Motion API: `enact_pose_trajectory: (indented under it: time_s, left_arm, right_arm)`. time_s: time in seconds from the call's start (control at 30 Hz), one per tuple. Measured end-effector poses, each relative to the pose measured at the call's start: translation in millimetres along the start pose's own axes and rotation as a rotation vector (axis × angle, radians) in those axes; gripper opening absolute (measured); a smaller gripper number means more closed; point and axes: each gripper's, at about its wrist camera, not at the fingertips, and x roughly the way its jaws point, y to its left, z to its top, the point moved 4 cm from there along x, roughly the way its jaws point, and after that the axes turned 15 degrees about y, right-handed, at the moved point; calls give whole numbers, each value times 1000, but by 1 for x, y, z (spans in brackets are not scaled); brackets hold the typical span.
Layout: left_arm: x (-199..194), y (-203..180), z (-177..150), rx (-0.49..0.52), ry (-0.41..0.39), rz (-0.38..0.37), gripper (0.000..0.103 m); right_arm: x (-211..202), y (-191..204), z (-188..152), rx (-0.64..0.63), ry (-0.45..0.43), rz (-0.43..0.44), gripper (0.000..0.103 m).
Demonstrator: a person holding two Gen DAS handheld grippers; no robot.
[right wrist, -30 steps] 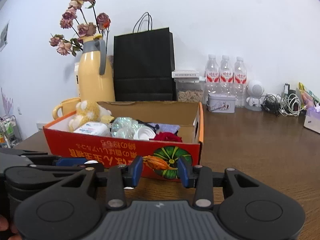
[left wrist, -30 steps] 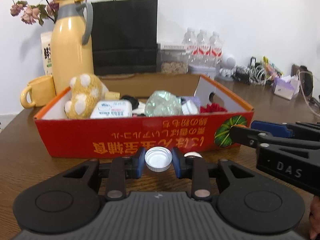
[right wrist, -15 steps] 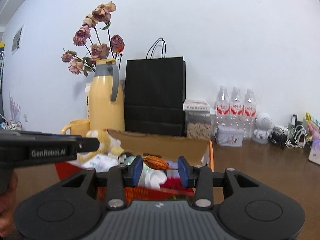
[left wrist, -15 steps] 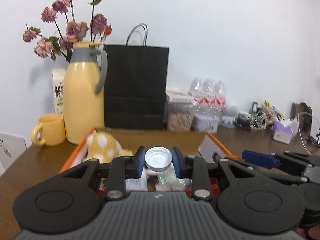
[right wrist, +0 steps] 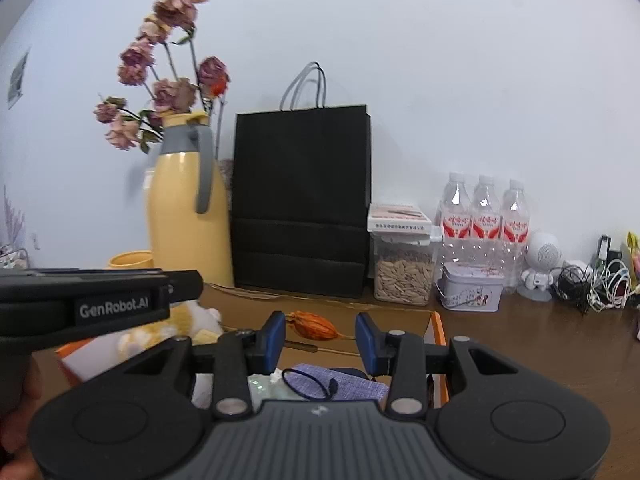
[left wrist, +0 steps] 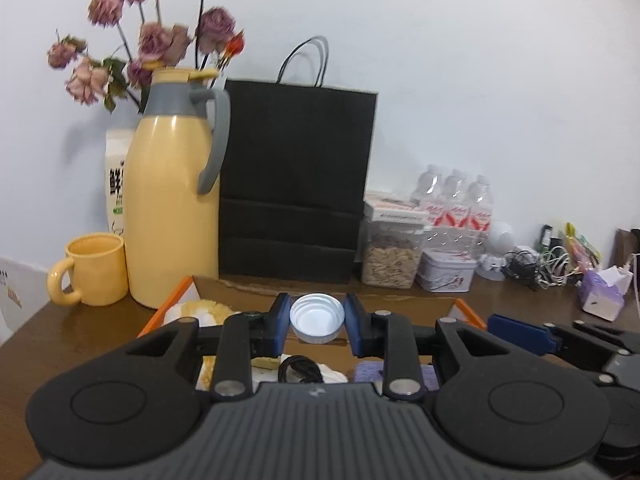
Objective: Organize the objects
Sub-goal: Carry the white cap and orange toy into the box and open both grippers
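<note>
My left gripper [left wrist: 317, 323] is shut on a white bottle cap [left wrist: 317, 318] and holds it above the open cardboard box [left wrist: 400, 307]. My right gripper [right wrist: 320, 334] holds an orange dried pod [right wrist: 314, 326] between its blue pads [right wrist: 276, 334], also above the box [right wrist: 437, 326]. The pod touches the left pad; a gap shows beside the right pad. Inside the box I see a plush toy [left wrist: 202, 312], a black cable [left wrist: 300, 368] and a purple cloth [right wrist: 340, 384]. The left gripper's body [right wrist: 100, 304] crosses the right wrist view at left.
Behind the box stand a yellow thermos jug [left wrist: 172, 196] with dried roses, a yellow mug [left wrist: 90, 270], a black paper bag [left wrist: 294, 184], a seed jar [left wrist: 390, 256], a tin [left wrist: 446, 272], water bottles [right wrist: 484, 216], and tangled cables [right wrist: 592, 284] at right.
Both grippers have risen from the table in front of the box and moved forward over it, each still carrying its object. The box now lies below the fingers.
</note>
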Motion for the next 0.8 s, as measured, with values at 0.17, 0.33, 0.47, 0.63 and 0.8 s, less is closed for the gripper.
enact_pose_trajectory:
  time_s: [0.17,0.33,0.47,0.63,0.8]
  left_arm:
    - [15,9,-5,-11,35,16,30]
    - [14,8,-8,3,27,23,30]
    - [13,8,-10,20,17,29,51]
    - [8,12,-10,5,-30,72,103]
    - [8,15,-12,5,-22,77,103]
  right_arm:
    - [15,-7,-6,16,31,-2,37]
    - [18,-7,-9,14,38,1,37]
    - [16,-8,-11,17,39,6,39]
    - [14,-11,-16,28,44,12,92]
    - [10,-9,-17,28,28,8,103]
